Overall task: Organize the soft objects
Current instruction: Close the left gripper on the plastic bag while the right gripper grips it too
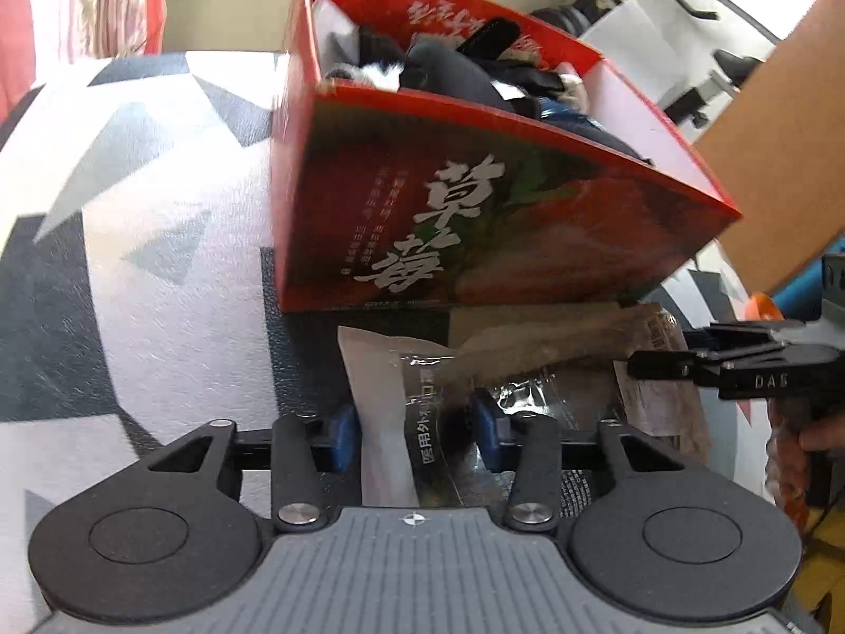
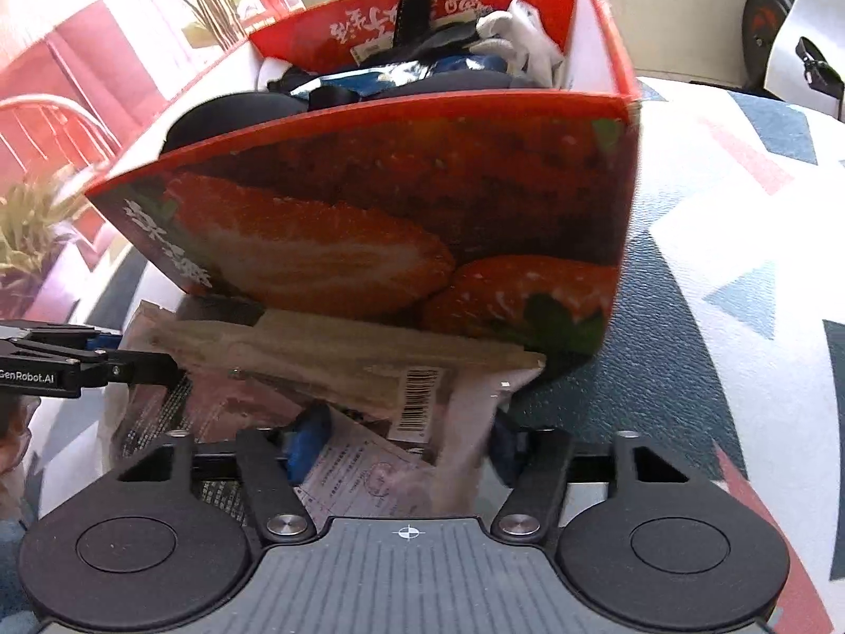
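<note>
Item: flat plastic packet [image 1: 391, 412], lying on the worktop [image 1: 158, 264] just near of the red box [image 1: 475, 222], long axis left to right. Our left gripper [image 1: 417, 433] pinches its left end; our right gripper [image 2: 401, 449] pinches the right end.

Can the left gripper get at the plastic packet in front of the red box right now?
Probably yes. The left gripper already straddles the packet, nothing lies over that end, and the red box stands behind it, out of the way.
</note>
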